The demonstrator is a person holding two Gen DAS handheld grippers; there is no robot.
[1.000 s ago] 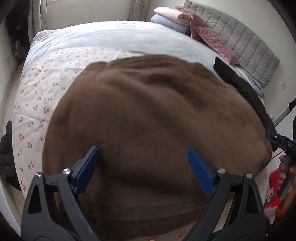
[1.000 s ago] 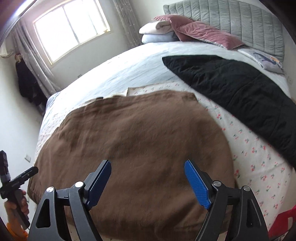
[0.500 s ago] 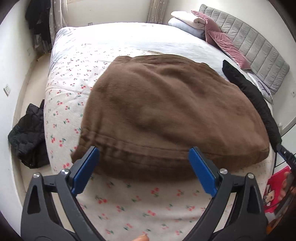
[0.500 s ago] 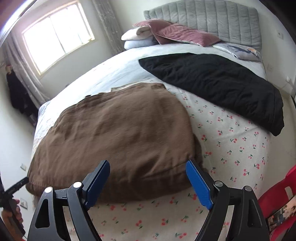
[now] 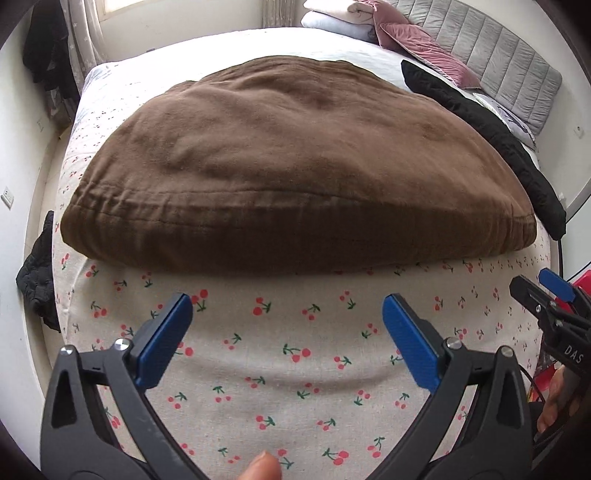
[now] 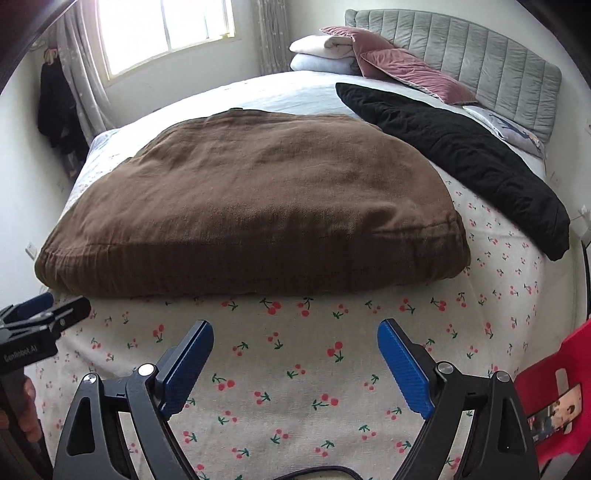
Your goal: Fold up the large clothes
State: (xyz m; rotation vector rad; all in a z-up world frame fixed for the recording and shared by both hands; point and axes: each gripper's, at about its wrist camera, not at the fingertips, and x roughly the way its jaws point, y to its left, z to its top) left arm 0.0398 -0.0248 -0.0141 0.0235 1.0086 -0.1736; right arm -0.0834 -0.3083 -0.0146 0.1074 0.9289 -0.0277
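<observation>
2 views of brown garment point(image 5: 295, 155), window point(image 6: 166, 26) only in right view

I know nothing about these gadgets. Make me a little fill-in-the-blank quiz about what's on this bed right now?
1. The folded garment nearest the grippers is ____ in colour.
2. The bedsheet is printed with little red ____.
3. Between the left gripper's blue pads there is ____ held.
4. The black garment lies between the brown one and the grey ____.

Missing words: brown; cherries; nothing; headboard

Folded brown garment point(image 5: 295, 155), flat on cherry-print bedsheet point(image 5: 295, 350)
</observation>
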